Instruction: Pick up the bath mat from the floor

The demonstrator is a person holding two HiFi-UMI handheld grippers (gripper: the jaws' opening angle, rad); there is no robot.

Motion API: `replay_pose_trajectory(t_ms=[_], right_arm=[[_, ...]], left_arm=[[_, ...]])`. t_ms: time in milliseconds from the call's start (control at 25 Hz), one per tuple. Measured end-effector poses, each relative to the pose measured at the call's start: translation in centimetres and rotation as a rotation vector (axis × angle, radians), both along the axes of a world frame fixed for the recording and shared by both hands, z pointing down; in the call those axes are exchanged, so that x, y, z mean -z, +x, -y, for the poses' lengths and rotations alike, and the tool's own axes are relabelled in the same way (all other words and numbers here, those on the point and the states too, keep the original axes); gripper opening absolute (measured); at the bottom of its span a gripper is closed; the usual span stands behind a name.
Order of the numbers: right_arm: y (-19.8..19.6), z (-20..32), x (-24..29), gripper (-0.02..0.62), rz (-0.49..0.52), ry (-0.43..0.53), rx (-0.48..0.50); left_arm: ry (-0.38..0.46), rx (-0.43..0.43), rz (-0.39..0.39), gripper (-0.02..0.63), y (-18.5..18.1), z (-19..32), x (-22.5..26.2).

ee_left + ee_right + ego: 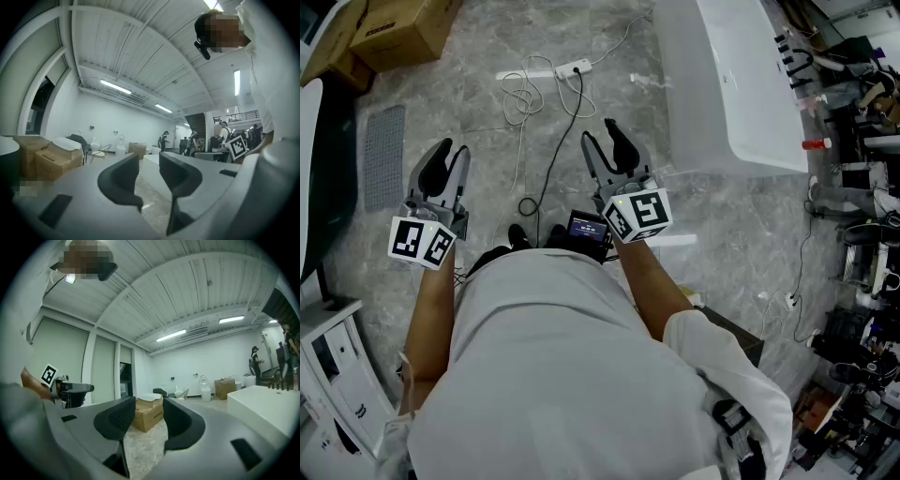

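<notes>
Head view: a person (581,375) in a white top holds the left tongs (450,155) (148,161) and the right tongs (602,141) (149,406) up over a grey stone floor (487,122).
Count: two tongs, one bath mat, two cardboard boxes (398,33), one white bathtub (731,84), one white power strip (572,68) with thin cords (525,94).
Bath mat: the grey bath mat (382,155) lies flat on the floor at the left side. It is past the left tongs and apart from them.
Writing: each of the tongs has a marker cube (422,242) with black and white squares. The print on a box in the right gripper view is too small to read.
Left tongs: the jaws stand a little apart with a small gap. Nothing is between them, and they touch nothing.
Right tongs: the jaws stand apart, a bit wider than the left ones. Nothing is between them, and they touch nothing.
</notes>
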State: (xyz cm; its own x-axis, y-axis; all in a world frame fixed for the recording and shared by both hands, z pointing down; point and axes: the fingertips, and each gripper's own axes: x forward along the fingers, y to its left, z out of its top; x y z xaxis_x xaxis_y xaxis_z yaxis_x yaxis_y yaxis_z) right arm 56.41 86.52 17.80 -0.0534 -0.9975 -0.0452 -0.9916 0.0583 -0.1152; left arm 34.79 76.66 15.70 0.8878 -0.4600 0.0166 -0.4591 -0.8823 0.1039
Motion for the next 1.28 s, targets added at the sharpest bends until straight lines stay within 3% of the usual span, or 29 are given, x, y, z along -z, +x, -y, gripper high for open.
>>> replay_pose_trajectory(t_ms=[520,1280], right_arm=[[0.2,-0.1,0.0,0.225,0.039,0.021,0.039],[4.7,-0.3,-2.8,0.23,0.102,0.011,0.103]], left_arm=[[-0.01,0.007,0.003,0.135,0.2,0.1,-0.3],[-0.055,0.091,0.017,0.135,2.8,0.8,-2.4]])
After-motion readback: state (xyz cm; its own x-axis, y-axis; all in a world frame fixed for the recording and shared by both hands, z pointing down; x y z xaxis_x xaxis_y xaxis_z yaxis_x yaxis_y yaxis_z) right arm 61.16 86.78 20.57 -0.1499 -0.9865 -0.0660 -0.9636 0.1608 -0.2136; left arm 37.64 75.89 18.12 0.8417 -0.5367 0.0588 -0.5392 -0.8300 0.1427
